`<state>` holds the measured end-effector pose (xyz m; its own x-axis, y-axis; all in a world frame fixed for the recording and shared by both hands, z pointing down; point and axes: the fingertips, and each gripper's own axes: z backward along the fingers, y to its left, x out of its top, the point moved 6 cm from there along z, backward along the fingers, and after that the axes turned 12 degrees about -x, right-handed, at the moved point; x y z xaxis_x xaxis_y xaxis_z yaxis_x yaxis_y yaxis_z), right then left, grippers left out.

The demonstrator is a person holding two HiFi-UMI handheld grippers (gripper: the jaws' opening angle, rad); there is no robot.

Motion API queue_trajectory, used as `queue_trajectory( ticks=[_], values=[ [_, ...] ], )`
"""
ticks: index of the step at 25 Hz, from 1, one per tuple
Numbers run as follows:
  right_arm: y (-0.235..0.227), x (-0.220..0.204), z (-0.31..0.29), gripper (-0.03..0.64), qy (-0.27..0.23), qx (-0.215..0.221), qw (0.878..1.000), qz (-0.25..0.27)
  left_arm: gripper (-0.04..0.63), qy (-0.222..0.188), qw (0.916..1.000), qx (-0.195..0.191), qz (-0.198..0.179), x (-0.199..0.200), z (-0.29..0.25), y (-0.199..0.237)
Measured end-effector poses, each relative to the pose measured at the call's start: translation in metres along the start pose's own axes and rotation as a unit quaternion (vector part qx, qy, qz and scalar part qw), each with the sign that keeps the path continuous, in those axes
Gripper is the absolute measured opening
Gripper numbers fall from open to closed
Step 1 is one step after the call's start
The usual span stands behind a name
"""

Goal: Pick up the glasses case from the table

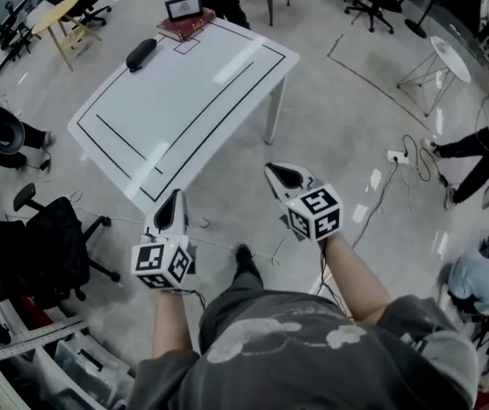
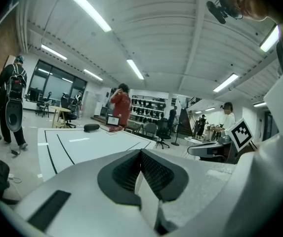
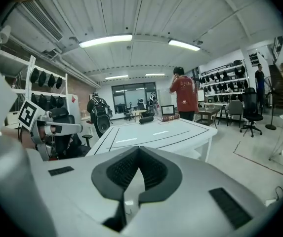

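Observation:
The glasses case (image 1: 140, 54) is a black oblong lying near the far left edge of the white table (image 1: 227, 101). It is small and distant in the left gripper view (image 2: 91, 127) and in the right gripper view (image 3: 146, 119). Both grippers hang over the floor, short of the table's near corner and well apart from the case. My left gripper (image 1: 174, 198) is shut with nothing in it; its jaws meet at the tip (image 2: 141, 154). My right gripper (image 1: 275, 172) is also shut and empty (image 3: 138, 152).
A dark red book (image 1: 186, 26) with a small framed screen (image 1: 183, 7) on it sits at the table's far end. A person in red (image 3: 184, 95) stands behind it. An office chair (image 1: 52, 242) stands at the left. Cables and a power strip (image 1: 396, 156) lie on the floor at the right.

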<state>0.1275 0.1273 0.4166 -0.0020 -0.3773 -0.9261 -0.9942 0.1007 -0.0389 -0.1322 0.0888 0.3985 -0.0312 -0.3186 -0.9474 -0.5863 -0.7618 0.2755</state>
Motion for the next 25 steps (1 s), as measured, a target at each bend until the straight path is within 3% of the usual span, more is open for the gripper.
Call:
queue_trajectory(
  ticks=[6,13,25],
  values=[
    [0.0,0.047,-0.074,0.0,-0.01,-0.002,1.0,0.004,0.002,-0.011,0.9999,0.001,0.001,0.034,-0.034,0.063],
    [0.007,0.064,-0.127,0.0,-0.004,0.011,1.0,0.005,0.002,-0.016,0.9997,0.014,0.006,0.048,-0.046,0.107],
    [0.015,0.098,-0.238,0.0,-0.011,0.071,0.997,0.038,0.002,-0.021,0.9973,0.069,0.01,0.058,-0.067,0.173]
  ],
)
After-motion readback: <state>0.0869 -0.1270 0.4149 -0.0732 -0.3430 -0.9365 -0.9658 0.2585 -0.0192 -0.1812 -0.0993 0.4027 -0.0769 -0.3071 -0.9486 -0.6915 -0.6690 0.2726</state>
